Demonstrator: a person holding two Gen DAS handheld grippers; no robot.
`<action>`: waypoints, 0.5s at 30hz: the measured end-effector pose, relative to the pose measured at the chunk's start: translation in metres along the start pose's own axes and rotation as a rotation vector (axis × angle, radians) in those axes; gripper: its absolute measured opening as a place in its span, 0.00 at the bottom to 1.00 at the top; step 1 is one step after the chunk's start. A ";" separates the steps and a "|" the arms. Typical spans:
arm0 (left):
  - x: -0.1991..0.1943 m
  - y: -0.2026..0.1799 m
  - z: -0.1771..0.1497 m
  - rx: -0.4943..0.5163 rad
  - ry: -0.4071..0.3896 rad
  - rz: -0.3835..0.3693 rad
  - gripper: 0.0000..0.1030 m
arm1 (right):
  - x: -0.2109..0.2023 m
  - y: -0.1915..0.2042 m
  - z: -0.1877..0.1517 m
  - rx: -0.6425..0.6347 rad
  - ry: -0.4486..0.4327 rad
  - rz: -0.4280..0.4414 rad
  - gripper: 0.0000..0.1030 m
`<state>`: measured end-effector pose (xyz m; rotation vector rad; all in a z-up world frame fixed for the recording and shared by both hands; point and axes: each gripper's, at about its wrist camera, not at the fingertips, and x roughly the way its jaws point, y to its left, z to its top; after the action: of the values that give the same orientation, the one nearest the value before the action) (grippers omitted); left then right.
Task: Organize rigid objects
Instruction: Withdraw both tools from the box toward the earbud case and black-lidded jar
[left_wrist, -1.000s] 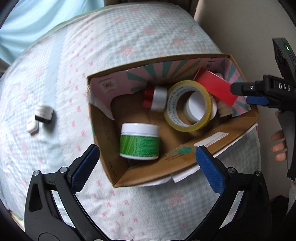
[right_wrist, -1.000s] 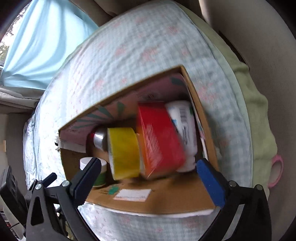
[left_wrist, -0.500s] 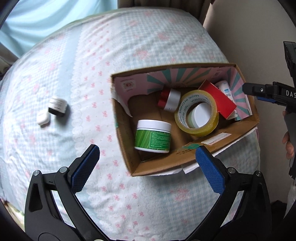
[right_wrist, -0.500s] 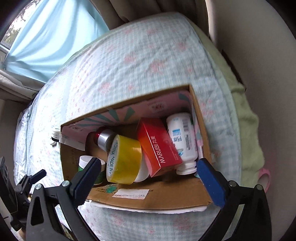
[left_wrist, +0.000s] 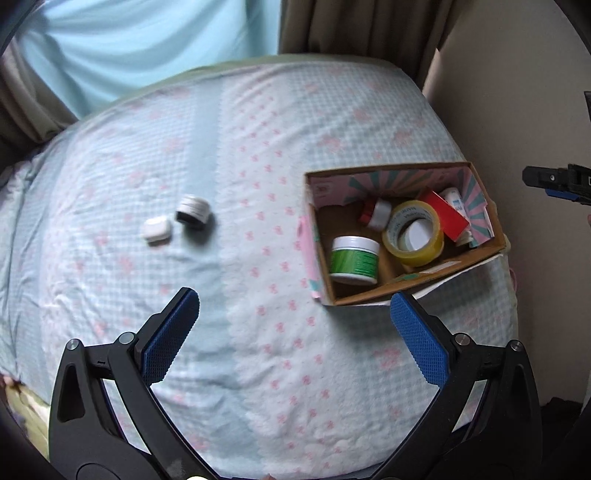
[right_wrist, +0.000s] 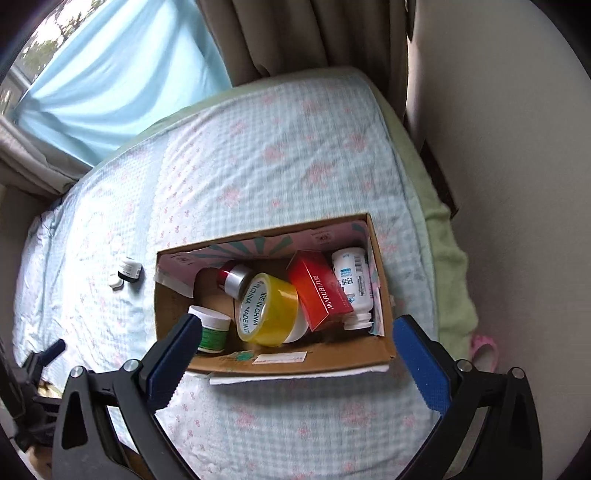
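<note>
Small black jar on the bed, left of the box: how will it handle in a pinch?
The small black jar looks rigid and squat, so it probably won't tip. Likely light, so it may skid on the soft bedspread if nudged. A white case sits close beside it, crowding one finger.

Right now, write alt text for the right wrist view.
An open cardboard box on a blue checked bedspread holds a yellow tape roll, a red carton and a white bottle. The right tongs hover open before it.
</note>
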<state>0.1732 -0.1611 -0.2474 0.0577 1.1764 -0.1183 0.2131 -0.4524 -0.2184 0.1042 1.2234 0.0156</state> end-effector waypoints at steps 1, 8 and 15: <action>-0.008 0.010 -0.003 -0.008 -0.012 0.010 1.00 | -0.010 0.010 -0.002 -0.023 -0.029 -0.020 1.00; -0.047 0.088 -0.016 -0.034 -0.082 0.063 1.00 | -0.058 0.099 -0.016 -0.178 -0.150 -0.066 1.00; -0.055 0.170 -0.017 -0.046 -0.085 0.069 1.00 | -0.069 0.186 -0.032 -0.132 -0.153 0.001 1.00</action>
<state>0.1573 0.0132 -0.2059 0.0515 1.0907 -0.0325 0.1680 -0.2695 -0.1483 -0.0088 1.0661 0.0878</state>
